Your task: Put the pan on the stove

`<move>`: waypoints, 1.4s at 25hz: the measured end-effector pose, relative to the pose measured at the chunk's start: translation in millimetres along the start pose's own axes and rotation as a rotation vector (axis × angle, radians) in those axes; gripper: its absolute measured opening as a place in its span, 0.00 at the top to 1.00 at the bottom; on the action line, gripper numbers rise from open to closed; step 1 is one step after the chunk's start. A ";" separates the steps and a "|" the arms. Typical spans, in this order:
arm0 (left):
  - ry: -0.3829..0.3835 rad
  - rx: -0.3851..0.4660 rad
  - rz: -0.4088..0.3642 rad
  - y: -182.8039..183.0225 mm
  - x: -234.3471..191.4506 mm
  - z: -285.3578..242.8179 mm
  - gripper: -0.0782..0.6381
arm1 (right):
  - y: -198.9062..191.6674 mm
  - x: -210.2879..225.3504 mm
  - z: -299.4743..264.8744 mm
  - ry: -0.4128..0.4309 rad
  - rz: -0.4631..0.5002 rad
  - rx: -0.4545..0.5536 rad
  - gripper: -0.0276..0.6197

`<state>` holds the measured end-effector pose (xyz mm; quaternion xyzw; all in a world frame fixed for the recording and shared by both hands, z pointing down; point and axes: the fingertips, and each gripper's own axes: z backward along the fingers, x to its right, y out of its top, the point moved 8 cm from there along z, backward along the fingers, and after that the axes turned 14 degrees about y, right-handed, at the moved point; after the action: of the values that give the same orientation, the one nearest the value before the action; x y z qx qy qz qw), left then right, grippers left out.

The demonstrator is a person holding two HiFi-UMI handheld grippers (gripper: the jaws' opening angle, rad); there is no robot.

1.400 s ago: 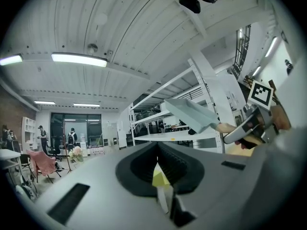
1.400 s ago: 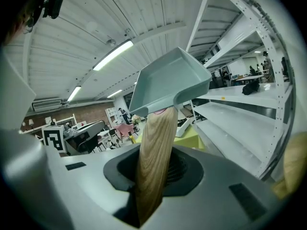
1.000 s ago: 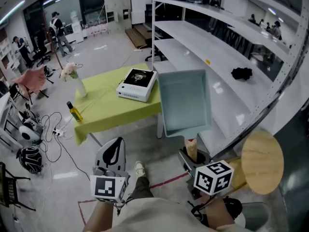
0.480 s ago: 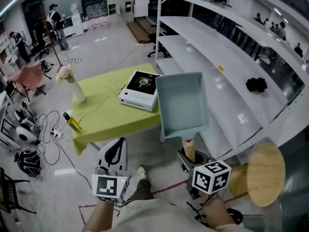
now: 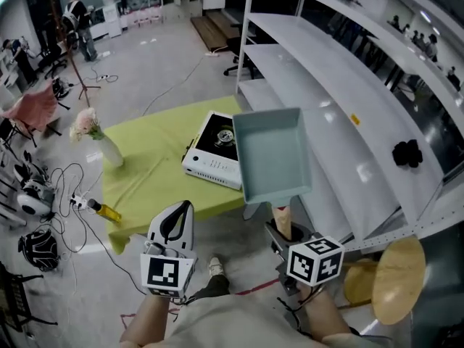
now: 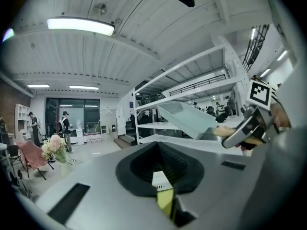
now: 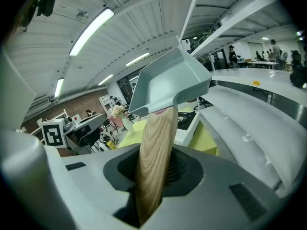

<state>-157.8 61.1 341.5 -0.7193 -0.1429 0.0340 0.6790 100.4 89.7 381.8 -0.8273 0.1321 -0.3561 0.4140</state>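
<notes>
A square pale-teal pan (image 5: 272, 154) with a wooden handle (image 5: 283, 222) hangs in the air, its open side toward me. My right gripper (image 5: 283, 232) is shut on that handle (image 7: 154, 162), and the pan (image 7: 165, 83) fills the middle of the right gripper view. The white portable stove (image 5: 214, 151) with a black top sits on the green table (image 5: 145, 172), just left of and beyond the pan. My left gripper (image 5: 181, 210) points up at the lower left, jaws together and holding nothing. In the left gripper view the pan (image 6: 187, 120) shows at the right.
White shelving (image 5: 341, 122) runs along the right, with a black object (image 5: 407, 153) on it. A round wooden stool (image 5: 395, 278) stands at the lower right. A vase of flowers (image 5: 90, 129) and a yellow bottle (image 5: 105, 211) are on the table's left side. Cables lie on the floor at the left.
The table and stove have come nearer and lower in the head view. The pan stays in the right gripper's hold, now overlapping the stove's right edge.
</notes>
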 end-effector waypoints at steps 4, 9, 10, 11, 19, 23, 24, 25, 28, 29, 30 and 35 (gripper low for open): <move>0.009 -0.017 -0.017 -6.1 -29.4 -49.3 0.88 | 25.6 20.5 -50.0 0.004 -0.030 -0.035 0.83; -0.009 -0.048 -0.017 -14.4 -55.4 -98.2 0.88 | 48.4 41.9 -98.0 0.007 -0.087 -0.064 0.83; -0.010 -0.054 -0.016 -16.5 -57.8 -106.5 0.88 | 52.2 46.7 -106.0 0.007 -0.095 -0.070 0.83; -0.013 -0.061 -0.014 -18.6 -59.5 -113.8 0.88 | 55.6 51.3 -113.3 0.008 -0.103 -0.078 0.83; -0.033 -0.113 0.005 -32.6 -60.4 -149.1 0.88 | 68.4 82.0 -150.4 0.007 -0.143 -0.143 0.82; -0.007 -0.127 0.025 -38.8 -60.9 -162.7 0.88 | 69.8 99.0 -163.4 0.016 -0.167 -0.184 0.82; 0.002 -0.125 0.037 -39.8 -60.9 -165.9 0.88 | 70.3 103.0 -167.2 0.022 -0.172 -0.194 0.82; 0.009 -0.126 0.045 -40.8 -60.3 -168.9 0.88 | 70.5 106.8 -171.2 0.031 -0.180 -0.203 0.82; 0.020 -0.141 0.042 -45.2 -56.4 -179.2 0.88 | 69.3 119.8 -183.1 0.049 -0.204 -0.231 0.82; 0.022 -0.148 0.039 -47.1 -54.9 -182.9 0.88 | 68.6 124.2 -187.4 0.055 -0.213 -0.239 0.82; 0.025 -0.156 0.038 -49.2 -53.4 -186.8 0.88 | 68.2 128.2 -191.9 0.065 -0.224 -0.246 0.82; 0.031 -0.193 0.033 -60.0 -42.4 -206.6 0.88 | 69.5 150.4 -211.3 0.093 -0.234 -0.289 0.82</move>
<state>-157.7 -147.1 410.1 -0.7841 -0.1231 0.0200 0.6080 65.1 -155.7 485.1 -0.8705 0.1038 -0.4171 0.2398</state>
